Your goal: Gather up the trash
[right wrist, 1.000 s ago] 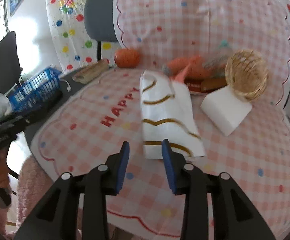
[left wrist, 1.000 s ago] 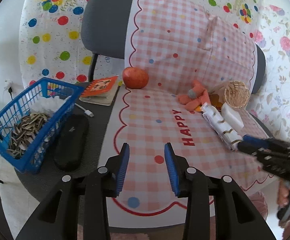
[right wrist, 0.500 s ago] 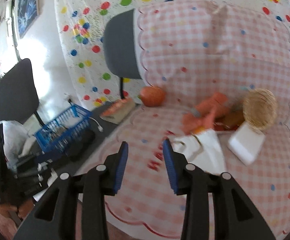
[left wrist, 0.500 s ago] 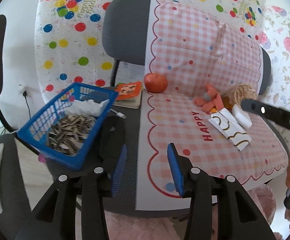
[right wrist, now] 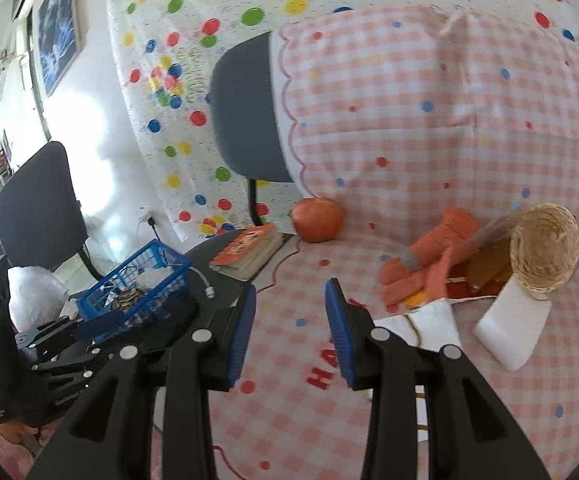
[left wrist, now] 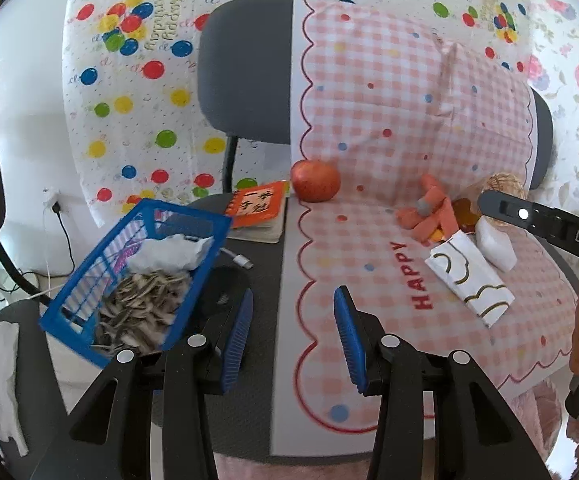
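Blue basket [left wrist: 137,280]: on the dark seat, left of the checked cloth [left wrist: 369,248]; holds seed husks [left wrist: 141,304] and crumpled paper [left wrist: 173,252].
Nearby: apple [left wrist: 315,180], notebook [left wrist: 257,208], cable plug [left wrist: 241,260].
Wrapper [left wrist: 469,280]: white, gold curls, lying beside "HAPPY".
Left gripper [left wrist: 293,336]: part open, empty.
Right gripper [right wrist: 289,332]: part open, empty.

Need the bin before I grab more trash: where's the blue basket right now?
In the left wrist view the blue basket sits left of the pink checked cloth, just ahead of the left fingers, with the orange booklet behind it.
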`<state>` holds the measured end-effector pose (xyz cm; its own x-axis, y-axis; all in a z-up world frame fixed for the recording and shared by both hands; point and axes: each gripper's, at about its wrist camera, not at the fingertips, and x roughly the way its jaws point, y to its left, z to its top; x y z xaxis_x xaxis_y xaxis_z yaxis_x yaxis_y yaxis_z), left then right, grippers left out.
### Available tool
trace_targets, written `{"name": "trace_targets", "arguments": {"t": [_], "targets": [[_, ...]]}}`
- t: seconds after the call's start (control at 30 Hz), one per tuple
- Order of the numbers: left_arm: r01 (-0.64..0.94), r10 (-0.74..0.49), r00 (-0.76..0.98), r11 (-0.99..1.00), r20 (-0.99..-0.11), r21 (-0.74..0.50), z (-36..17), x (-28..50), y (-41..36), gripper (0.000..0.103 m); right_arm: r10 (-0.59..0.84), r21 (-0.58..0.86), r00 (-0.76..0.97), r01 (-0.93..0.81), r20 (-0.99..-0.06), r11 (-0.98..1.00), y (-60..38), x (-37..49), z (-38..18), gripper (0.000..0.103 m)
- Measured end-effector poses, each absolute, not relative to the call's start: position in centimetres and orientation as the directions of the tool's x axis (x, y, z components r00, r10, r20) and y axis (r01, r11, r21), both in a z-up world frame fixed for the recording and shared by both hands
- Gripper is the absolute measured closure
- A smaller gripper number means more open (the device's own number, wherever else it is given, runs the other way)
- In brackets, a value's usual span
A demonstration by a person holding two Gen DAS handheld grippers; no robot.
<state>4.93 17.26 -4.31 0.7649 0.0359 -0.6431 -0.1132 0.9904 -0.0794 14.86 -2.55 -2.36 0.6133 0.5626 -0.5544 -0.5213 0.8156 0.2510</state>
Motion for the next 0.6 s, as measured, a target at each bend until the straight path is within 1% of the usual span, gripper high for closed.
{"name": "trace_targets", "arguments": {"t": [0.1,0.2,0.27,0.33,0.43,0.47,0.6], "targets": [[-0.122,0.035,0.76,0.988,-0.649,-0.09,-4.3,6.1,15.8,0.059,0.565,0.263,0.617,-0.514,-0.548,0.817,-4.6,15.5,-2.5,0.067],[-0.13,0.053,0.761,0.989,-0.646,-0.072,-3.9,6.9,13.6,0.058,0.562,0.259,0.642,-0.509,-0.522,0.821,-7.3,15.6,-2.2,0.067],[-0.133,0.071,0.762,0.99,-0.643,-0.048,-3.5,7.5,11.8,0.049,0.554,0.248,0.663,-0.504,-0.503,0.827,-9.2,15.6,-2.0,0.067],[-0.133,0.073,0.762,0.99,-0.643,-0.045,-3.2,8.0,10.4,0.047,0.545,0.243,0.689,-0.492,-0.478,0.836,-11.8,15.8,-1.9,0.067],[-0.108,0.04,0.753,0.992,-0.657,-0.063,-3.3,9.1,7.7,0.047,0.491,0.251,0.726,-0.423,-0.481,0.871,-16.5,16.2,-2.3,0.066],[-0.083,0.018,0.746,0.994,-0.666,-0.066,-3.5,9.6,6.2,0.047,0.476,0.257,0.734,-0.4,-0.484,0.88,-18.0,16.2,-2.5,0.064],[0.021,-0.056,0.728,0.998,-0.683,-0.059,-4.5,11.2,1.2,0.047,0.386,0.235,0.765,-0.306,-0.515,0.922,-22.6,16.1,-3.6,0.063]]}}
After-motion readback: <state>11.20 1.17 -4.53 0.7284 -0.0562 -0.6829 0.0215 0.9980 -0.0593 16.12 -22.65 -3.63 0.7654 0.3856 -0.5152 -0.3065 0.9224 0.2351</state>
